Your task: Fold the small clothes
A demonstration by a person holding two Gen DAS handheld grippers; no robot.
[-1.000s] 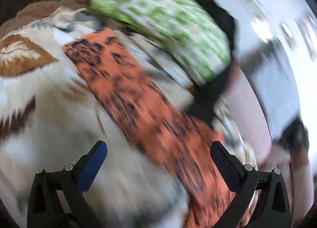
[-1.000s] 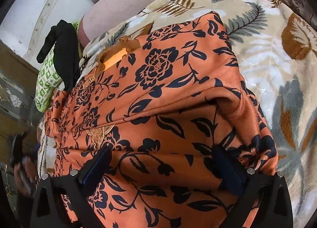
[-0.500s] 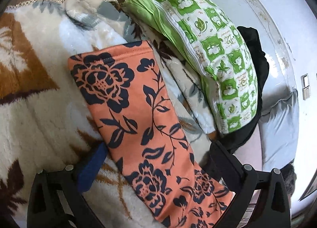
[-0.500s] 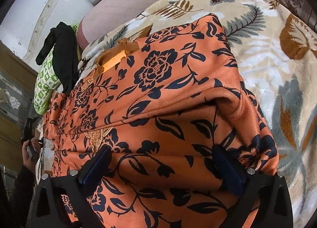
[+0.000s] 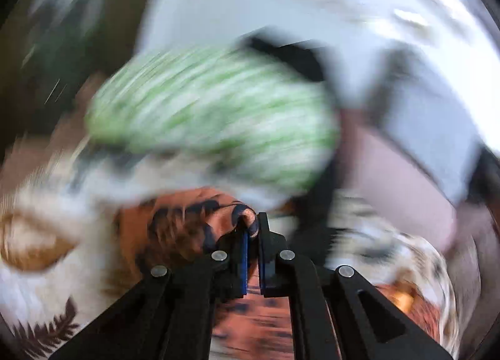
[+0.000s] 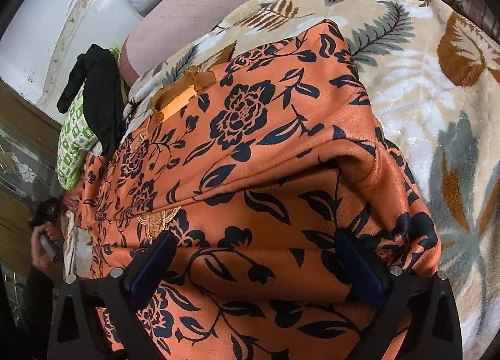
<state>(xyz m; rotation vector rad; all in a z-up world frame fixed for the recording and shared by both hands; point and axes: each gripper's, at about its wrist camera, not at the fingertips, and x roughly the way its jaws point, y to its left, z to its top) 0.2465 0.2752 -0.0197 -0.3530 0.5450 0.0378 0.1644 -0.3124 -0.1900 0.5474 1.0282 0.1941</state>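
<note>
Left gripper (image 5: 252,228) now pinches blurred garment (image 5: 187,222).

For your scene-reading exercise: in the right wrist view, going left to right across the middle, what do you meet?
Green pillow → black cloth → orange garment → leaf blanket.

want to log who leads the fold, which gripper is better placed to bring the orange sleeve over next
Left. The left gripper is already shut on the orange floral garment, pinching a bunch of fabric. The right gripper is open above the garment's body, gripping nothing.
</note>
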